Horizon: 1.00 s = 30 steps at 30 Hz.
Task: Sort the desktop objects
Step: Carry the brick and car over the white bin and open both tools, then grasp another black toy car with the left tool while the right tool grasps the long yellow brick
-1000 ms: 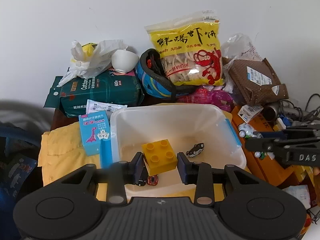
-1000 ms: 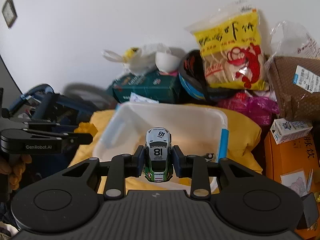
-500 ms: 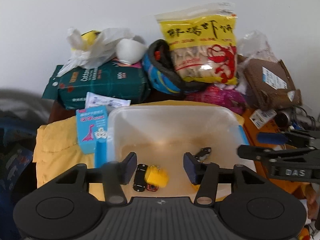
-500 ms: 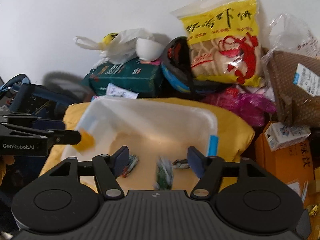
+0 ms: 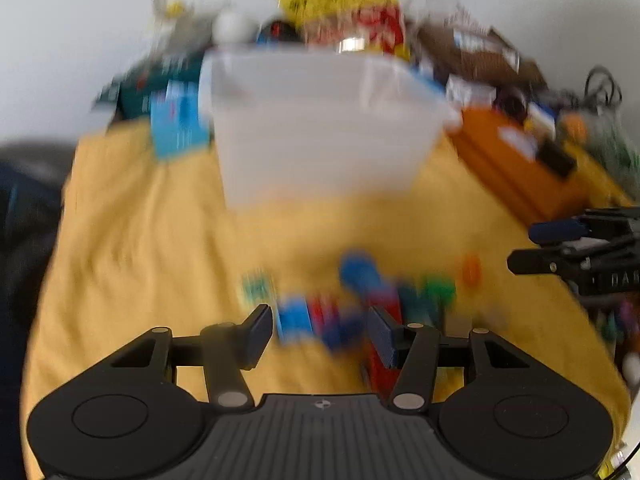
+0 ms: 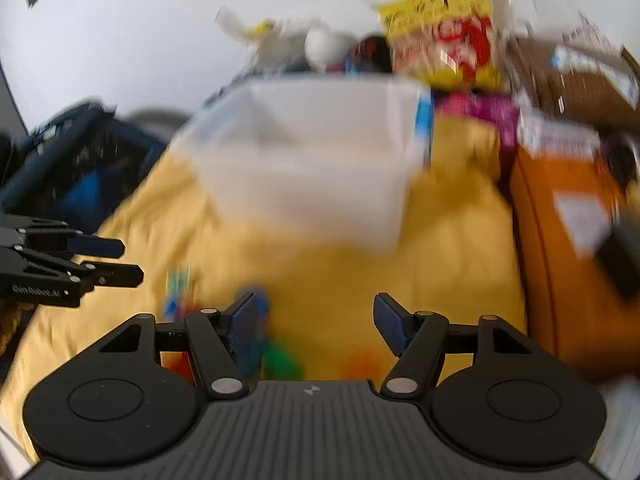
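Both grippers have left the clear bin [image 5: 320, 128], upper centre of frame, where the yellow block and toy car were dropped. The left gripper [image 5: 320, 330], its jaws opening, holds nothing; the right gripper [image 6: 314, 322] stands apart, empty. Each now faces the blurred toy pile [image 5: 360, 300] on the yellow cloth [image 5: 140, 240], lower centre. Judgement: next pickup pending.

A yellow snack bag [image 6: 440, 36] leans behind an orange box [image 6: 560, 248].
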### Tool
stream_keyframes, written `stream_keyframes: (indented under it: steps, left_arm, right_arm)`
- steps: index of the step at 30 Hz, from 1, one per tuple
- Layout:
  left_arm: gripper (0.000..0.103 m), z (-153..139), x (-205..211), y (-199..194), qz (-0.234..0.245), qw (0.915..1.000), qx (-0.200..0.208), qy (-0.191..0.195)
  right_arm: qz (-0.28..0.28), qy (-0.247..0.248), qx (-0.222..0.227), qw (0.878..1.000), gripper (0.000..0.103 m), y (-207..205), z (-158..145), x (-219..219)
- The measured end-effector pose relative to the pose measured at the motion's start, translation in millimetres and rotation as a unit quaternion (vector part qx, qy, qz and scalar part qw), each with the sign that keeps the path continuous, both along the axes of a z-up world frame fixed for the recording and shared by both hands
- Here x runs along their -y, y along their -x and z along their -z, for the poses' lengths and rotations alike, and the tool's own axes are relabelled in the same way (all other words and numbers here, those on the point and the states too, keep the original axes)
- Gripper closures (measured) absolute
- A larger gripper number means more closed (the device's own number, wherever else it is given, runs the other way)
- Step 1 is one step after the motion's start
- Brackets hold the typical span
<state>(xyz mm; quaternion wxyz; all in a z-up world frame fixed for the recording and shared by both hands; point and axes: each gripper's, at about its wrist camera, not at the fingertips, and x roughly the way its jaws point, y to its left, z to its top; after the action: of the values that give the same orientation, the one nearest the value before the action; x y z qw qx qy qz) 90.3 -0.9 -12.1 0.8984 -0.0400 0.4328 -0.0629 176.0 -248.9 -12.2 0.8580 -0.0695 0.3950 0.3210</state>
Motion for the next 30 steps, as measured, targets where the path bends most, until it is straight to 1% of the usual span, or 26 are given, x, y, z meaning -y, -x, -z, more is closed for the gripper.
stream_keyframes:
  steps: [2,5,8,13,14,16,17,18,22,26,30]
  left_arm:
    - [0.046,17,10,15,-0.001,0.9998,-0.019,0.011]
    - [0.046,37,30,19,0.012,0.9985,-0.048,0.023]
    - [0.046,48,41,9,0.007,0.9973,-0.060,0.041]
    - [0.046,60,47,-11,-0.016,0.9968,-0.062,0.048]
    - [0.047,63,47,-11,-0.014,0.9970,-0.058,0.049]
    - [0.058,64,47,-10,0.008,0.9987,-0.043,0.025]
    - [0.068,64,47,-8,0.013,0.9990,-0.042,0.014]
    - [0.071,64,44,-6,0.017,0.9989,-0.042,0.011]
    - [0.071,63,31,6,0.017,0.9989,-0.040,0.015]
    - [0.071,61,20,18,0.012,0.9991,-0.037,0.013]
    - [0.071,58,9,31,0.001,0.9993,-0.036,0.014]
  right_arm:
    - [-0.002,0.014,-0.006,1.000,0.036,28,23,9]
    - [0.013,0.026,-0.047,0.998,0.036,52,50,22]
    - [0.032,0.026,-0.067,0.997,0.036,60,58,31]
    - [0.030,0.026,-0.047,0.998,0.035,65,48,33]
    - [0.031,0.024,-0.042,0.998,0.035,69,47,33]
    - [0.031,0.022,-0.038,0.999,0.035,71,46,34]
    - [0.030,0.022,-0.037,0.999,0.035,72,47,33]
    - [0.028,0.023,-0.035,0.999,0.035,75,49,29]
    - [0.000,0.034,-0.022,0.999,0.035,81,53,12]
    - [-0.039,0.039,-0.024,0.998,0.034,90,64,-16]
    - [-0.060,0.049,-0.014,0.997,0.032,96,78,-41]
